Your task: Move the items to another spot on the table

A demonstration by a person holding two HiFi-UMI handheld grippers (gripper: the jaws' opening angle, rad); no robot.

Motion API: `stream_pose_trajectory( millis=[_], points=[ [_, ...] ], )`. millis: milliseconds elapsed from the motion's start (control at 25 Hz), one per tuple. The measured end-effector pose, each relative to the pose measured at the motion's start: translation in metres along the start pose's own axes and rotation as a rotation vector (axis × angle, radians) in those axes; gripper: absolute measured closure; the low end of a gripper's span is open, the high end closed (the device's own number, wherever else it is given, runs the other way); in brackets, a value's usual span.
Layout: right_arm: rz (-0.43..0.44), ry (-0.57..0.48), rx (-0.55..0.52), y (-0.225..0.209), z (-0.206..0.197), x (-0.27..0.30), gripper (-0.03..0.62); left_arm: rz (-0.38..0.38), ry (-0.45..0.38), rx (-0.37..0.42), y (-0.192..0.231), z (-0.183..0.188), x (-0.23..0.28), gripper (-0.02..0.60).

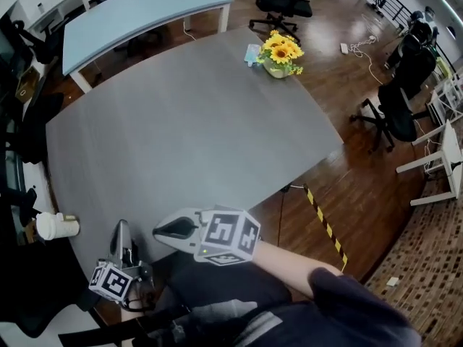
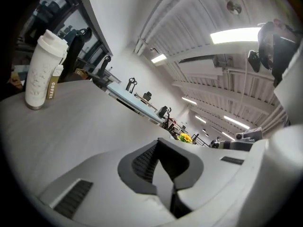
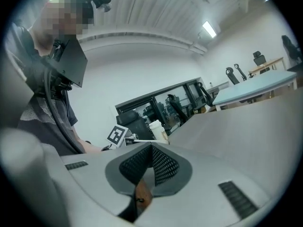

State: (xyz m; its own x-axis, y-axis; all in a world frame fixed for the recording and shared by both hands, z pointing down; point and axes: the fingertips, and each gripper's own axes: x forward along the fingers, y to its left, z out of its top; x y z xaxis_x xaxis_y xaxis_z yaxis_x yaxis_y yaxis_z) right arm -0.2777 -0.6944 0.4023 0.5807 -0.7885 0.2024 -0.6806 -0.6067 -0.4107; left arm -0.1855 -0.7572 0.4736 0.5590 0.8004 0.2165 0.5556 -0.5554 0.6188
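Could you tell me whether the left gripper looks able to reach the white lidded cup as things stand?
Probably yes: the cup stands alone on the table, with nothing between it and the left gripper, whose shut jaws would need opening.

The cup (image 1: 56, 225) stood on the counter (image 1: 188, 136) at its near left edge. The flowers (image 1: 281, 55) stood at the far right corner, well apart from it, with a packet (image 1: 252, 53) just to their left. At the near edge, the left tool (image 1: 121, 231) lay right of the cup and the right tool (image 1: 172, 229) lay beside it. A second table (image 1: 137, 9) lay behind the counter.
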Motion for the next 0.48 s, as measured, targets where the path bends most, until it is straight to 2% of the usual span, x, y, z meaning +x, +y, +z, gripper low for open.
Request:
stream_pose_trajectory(
  millis=[320,480],
  points=[
    [-0.028,-0.092,-0.003,-0.002,-0.009,-0.082,0.611,-0.042,0.011,0.123,-0.08,-0.021,0.031,0.575],
    [0.023,-0.12,-0.007,0.005,-0.005,-0.107,0.611,-0.05,-0.075,0.157,-0.105,0.001,0.025,0.575]
  ],
)
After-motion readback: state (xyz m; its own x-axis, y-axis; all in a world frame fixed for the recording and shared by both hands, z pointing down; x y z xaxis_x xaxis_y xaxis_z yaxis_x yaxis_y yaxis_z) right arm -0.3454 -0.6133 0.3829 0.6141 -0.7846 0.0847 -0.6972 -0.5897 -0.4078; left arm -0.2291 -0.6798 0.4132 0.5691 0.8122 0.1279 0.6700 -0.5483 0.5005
